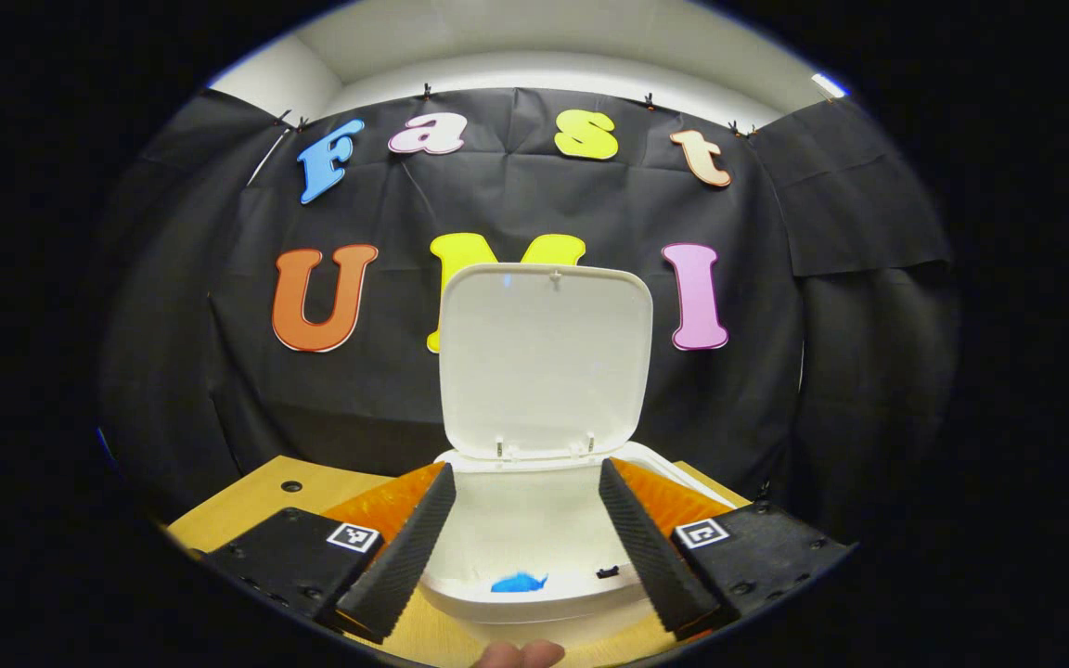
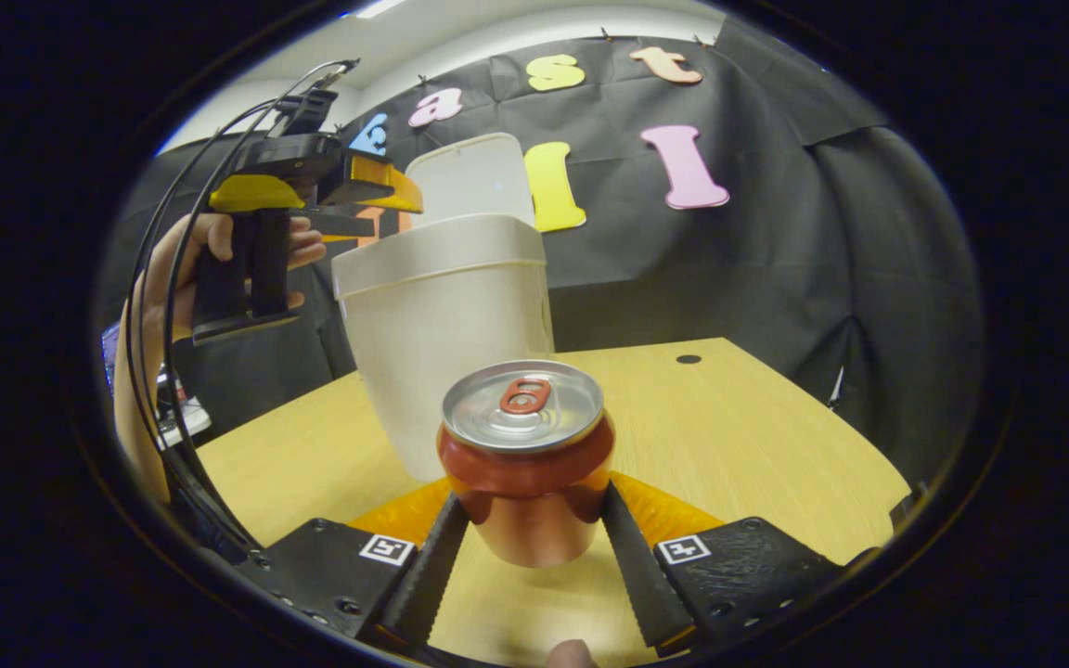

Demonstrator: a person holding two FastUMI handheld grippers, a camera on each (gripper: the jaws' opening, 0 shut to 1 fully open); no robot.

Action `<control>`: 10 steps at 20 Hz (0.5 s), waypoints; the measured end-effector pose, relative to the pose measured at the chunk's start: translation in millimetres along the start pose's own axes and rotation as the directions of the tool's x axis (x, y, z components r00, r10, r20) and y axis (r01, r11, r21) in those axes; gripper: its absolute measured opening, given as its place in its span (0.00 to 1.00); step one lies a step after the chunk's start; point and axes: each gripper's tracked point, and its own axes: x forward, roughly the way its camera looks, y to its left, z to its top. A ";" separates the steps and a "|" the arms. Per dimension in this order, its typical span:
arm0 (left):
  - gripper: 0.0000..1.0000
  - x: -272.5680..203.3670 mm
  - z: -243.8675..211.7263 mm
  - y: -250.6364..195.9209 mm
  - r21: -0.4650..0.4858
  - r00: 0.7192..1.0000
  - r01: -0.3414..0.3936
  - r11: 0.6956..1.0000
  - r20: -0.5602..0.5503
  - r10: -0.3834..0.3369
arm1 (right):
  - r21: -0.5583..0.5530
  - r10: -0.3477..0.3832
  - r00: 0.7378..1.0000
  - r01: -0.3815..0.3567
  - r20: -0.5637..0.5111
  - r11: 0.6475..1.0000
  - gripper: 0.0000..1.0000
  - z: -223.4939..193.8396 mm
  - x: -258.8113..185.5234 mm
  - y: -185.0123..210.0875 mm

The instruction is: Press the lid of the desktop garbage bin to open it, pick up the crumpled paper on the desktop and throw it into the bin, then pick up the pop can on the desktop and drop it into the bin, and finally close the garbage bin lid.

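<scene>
The white desktop bin (image 1: pixel 534 608) stands open, its lid (image 1: pixel 544 362) upright at the back. My left gripper (image 1: pixel 527 468) hovers open over the bin's mouth, nothing between its fingers. A small blue patch (image 1: pixel 518 583) shows low inside the bin; I cannot tell what it is. In the right gripper view a red pop can (image 2: pixel 527 464) stands upright with my right gripper (image 2: pixel 532 496) shut on its sides, just in front of the bin (image 2: pixel 442 334). Whether the can touches the table I cannot tell. The left gripper (image 2: pixel 312 190) shows there too, held by a hand above the bin's left edge.
The wooden table (image 2: pixel 739 436) stretches right of the bin, with a small dark hole (image 2: pixel 688 359) near its back edge. Black cloth walls close off the back and sides. Cables (image 2: pixel 154 278) hang from the left gripper.
</scene>
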 end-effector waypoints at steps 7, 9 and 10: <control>0.99 -10.3 2.5 -1.8 -0.008 1.000 0.006 1.000 0.008 -0.006 | 0.007 0.010 1.000 -0.010 0.019 1.000 0.80 14.8 -6.3 0.7; 0.99 -13.4 0.3 -3.2 -0.017 1.000 0.014 1.000 0.003 -0.014 | 0.005 0.018 1.000 -0.019 0.019 1.000 0.80 18.1 -8.6 3.4; 0.99 -15.5 0.1 -2.9 -0.019 1.000 0.017 1.000 0.005 -0.017 | -0.003 0.023 0.999 -0.023 0.025 1.000 0.80 21.7 -11.3 4.8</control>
